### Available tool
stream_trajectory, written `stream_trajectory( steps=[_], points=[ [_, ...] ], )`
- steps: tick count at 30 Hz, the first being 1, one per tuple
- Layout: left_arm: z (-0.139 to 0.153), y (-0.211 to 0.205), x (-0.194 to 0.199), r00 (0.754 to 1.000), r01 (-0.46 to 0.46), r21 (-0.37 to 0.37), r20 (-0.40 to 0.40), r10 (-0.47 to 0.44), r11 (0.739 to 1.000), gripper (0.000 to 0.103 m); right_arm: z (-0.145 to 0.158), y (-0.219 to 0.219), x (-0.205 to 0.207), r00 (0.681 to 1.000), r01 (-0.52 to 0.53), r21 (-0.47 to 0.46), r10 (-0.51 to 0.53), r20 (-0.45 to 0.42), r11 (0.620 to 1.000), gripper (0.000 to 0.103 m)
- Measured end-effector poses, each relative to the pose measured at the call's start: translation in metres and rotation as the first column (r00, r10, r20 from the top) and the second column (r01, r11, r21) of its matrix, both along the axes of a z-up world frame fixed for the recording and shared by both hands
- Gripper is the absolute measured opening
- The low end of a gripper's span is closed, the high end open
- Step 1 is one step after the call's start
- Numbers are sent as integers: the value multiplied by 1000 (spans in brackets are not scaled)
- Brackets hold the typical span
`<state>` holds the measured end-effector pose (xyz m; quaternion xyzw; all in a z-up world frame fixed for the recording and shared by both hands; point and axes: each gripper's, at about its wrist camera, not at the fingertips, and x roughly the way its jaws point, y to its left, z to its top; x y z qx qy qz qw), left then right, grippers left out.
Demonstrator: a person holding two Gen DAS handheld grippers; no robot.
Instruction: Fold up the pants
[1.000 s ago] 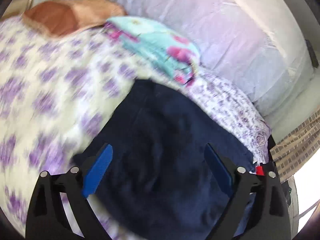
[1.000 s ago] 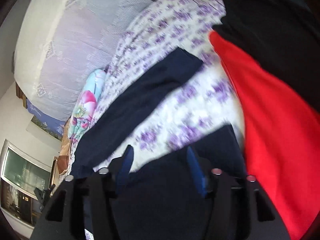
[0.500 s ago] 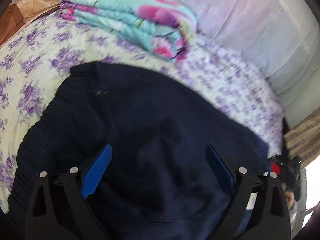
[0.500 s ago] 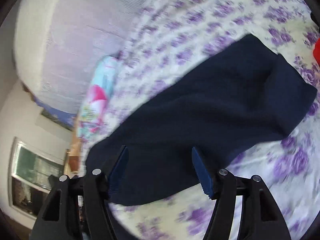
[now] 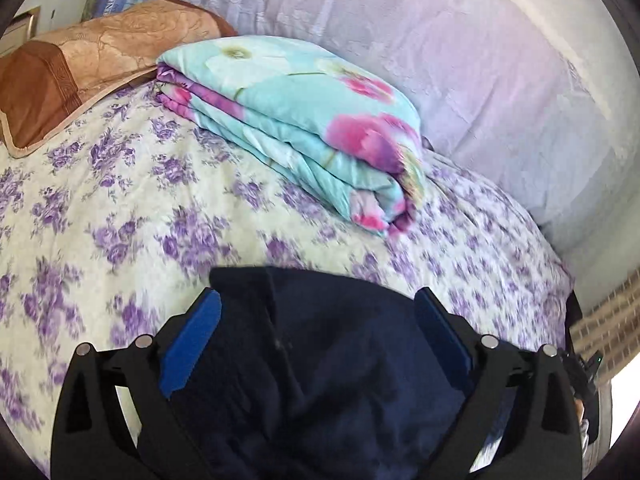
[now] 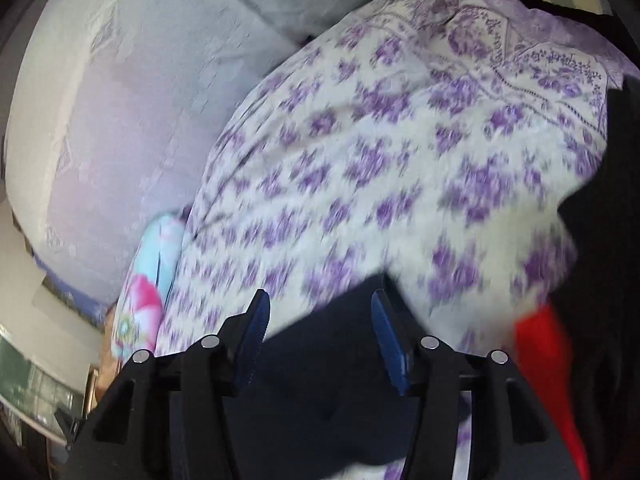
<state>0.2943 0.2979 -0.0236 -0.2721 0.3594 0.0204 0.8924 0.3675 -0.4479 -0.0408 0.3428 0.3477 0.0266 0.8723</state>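
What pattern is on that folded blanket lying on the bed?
The folded blanket is turquoise with pink and white flowers, clearest in the left wrist view.

I count one pair of dark navy pants (image 5: 332, 368) on the bed, the only pair I can find. One folded floral blanket (image 5: 304, 120), turquoise with pink blooms, sits further up. One brown pillow (image 5: 92, 68) lies by it. One purple-flowered bedspread (image 5: 132, 208) covers the bed. One pale cushioned backrest (image 5: 420, 40) runs along the far side. From my right camera I count one red garment (image 6: 548, 368) and one black garment (image 6: 608, 260). Two hand-held grippers: the left hand-held gripper (image 5: 316, 312) and the right hand-held gripper (image 6: 320, 312), each with two blue pads.
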Motion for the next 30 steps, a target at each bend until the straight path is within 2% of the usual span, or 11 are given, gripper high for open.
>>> stream_trajectory(
  steps=[4,8,11,14,18,22,23,25,28,29,30],
  points=[
    [-23,17,26,999,-35,-53,-34,33,998,95,-33,-8,23,995,-40,20,42,-89,999,56],
    [-53,26,35,997,-38,-119,-70,30,992,95,-51,-1,29,992,-98,43,101,-74,994,53],
    [-68,24,39,997,-38,-115,-76,30,993,95,-56,4,28,991,-125,35,126,-33,992,45],
    [-68,24,37,998,-33,-115,-59,26,993,98,-57,7,26,991,-135,3,135,-7,991,39],
    [-72,34,33,999,-43,-184,-37,36,982,98,-56,5,23,991,-135,22,135,22,991,28],
    [-78,47,32,996,-82,-257,-45,73,963,98,-59,9,25,991,-135,-11,135,4,991,28],
    [-76,48,31,995,-93,-242,-47,85,966,98,-59,10,26,991,-135,-16,135,0,991,28],
    [-72,45,31,991,-126,-160,-72,115,979,98,-60,10,26,991,-136,-16,136,-7,991,29],
    [-73,31,39,991,-72,-40,-119,67,997,97,-61,9,28,989,-149,-1,149,-8,989,34],
    [-73,24,42,990,-42,8,-133,43,999,95,-61,10,28,988,-155,4,155,-4,988,37],
    [-72,13,46,990,2,65,-144,8,998,85,-61,10,28,987,-162,9,162,2,987,41]
  ],
)
